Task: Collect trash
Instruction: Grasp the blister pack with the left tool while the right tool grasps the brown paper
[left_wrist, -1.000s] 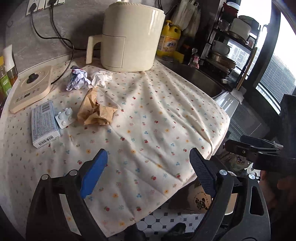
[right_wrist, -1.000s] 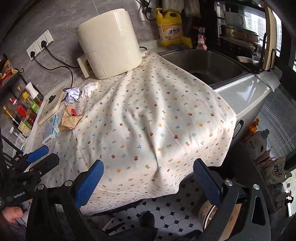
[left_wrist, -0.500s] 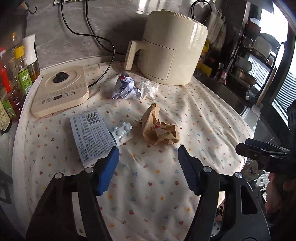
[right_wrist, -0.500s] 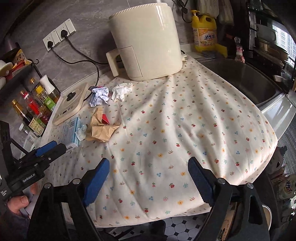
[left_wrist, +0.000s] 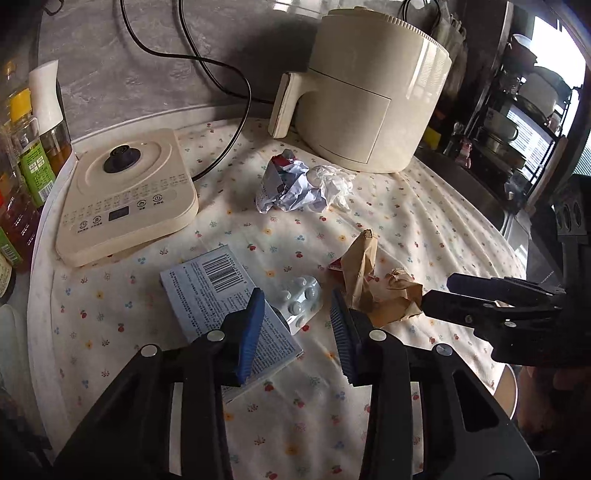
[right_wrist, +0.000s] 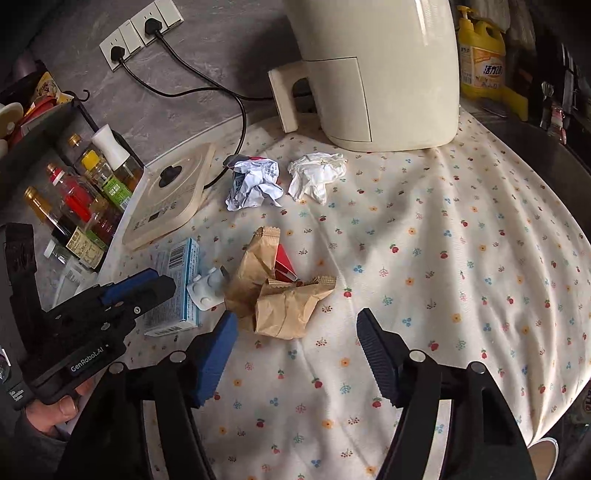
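Brown crumpled paper bag (right_wrist: 280, 295) lying mid-surface on the flowered cloth (right_wrist: 443, 258), just ahead of the right gripper (right_wrist: 295, 347), fingers narrowing with nothing yet between them. Left gripper (left_wrist: 297, 325) closing too, unclenched, hanging over the blister pack (left_wrist: 301, 301) beside the blue box (left_wrist: 221, 295). Likely best: lowering squarely over each piece, pinching the bulk, not the cloth. Further back, resting near the cream air fryer (right_wrist: 376, 74): printed paper wad (right_wrist: 255, 181) and white tissue (right_wrist: 317, 175). Standing at the left edge: induction hob (left_wrist: 125, 203), sauce bottles (right_wrist: 85, 206); wall sockets (right_wrist: 140, 31) behind.
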